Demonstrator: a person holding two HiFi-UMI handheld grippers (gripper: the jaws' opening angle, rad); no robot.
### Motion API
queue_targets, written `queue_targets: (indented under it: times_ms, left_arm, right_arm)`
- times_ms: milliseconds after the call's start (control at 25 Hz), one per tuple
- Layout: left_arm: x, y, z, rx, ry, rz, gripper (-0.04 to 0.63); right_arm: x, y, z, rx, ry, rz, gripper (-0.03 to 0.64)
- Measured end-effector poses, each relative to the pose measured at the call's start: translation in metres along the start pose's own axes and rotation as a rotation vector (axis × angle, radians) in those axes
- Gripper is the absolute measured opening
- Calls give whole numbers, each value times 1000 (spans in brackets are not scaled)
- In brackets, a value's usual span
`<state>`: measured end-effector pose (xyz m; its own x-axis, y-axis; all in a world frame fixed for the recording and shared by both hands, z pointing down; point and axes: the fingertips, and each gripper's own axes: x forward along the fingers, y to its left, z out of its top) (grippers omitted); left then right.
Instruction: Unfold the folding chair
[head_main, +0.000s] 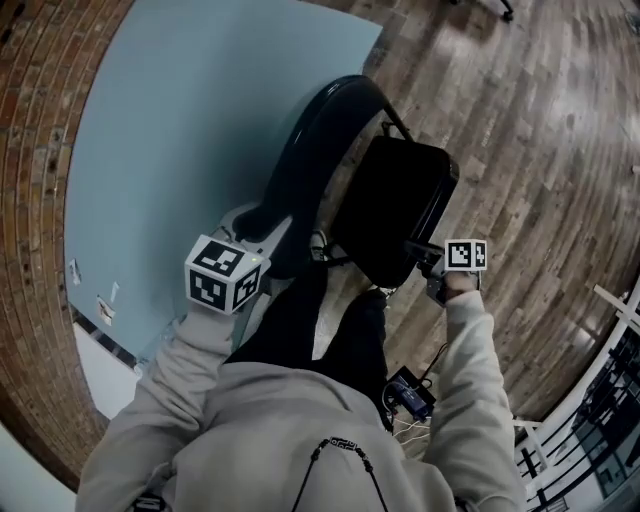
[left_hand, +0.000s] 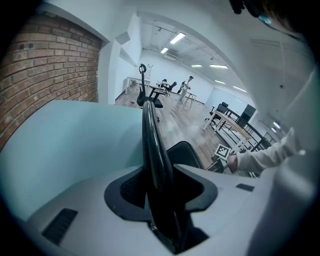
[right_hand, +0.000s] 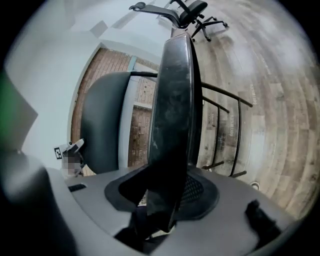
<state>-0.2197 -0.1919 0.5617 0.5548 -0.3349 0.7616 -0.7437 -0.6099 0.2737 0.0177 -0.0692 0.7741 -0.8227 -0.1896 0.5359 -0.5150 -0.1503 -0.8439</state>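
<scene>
Left gripper (left_hand: 161, 197) clamped on backrest (head_main: 318, 130) edge, right gripper (right_hand: 161, 197) clamped on seat (head_main: 395, 205) edge. Seat looks only partway swung off the backrest; full opening still to do.

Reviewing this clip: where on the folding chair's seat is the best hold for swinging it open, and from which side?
Take the seat by its thin near edge, coming from the person's side and clamping both faces. The panel is flat and tilted up, so that edge offers a slim lip to close on. The right gripper is shut there; the left gripper holds the backrest rim.
</scene>
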Motion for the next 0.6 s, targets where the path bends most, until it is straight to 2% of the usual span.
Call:
queue_targets:
  times_ms: [200, 320, 480, 600]
  left_arm:
    - [24, -25, -18, -21, 49, -29, 152]
    - [37, -35, -27, -41, 67, -18, 152]
    - [55, -45, -40, -58, 102, 0, 152]
    - [69, -54, -51, -109, 112, -1, 150]
  right_arm:
    - [-46, -70, -23, -10, 16, 102, 160]
    - [-67, -108, -28, -30, 28, 167, 162]
    - [-88, -161, -45, -22, -14, 271, 165]
    - [-103, -202, -53, -61, -58, 351, 166]
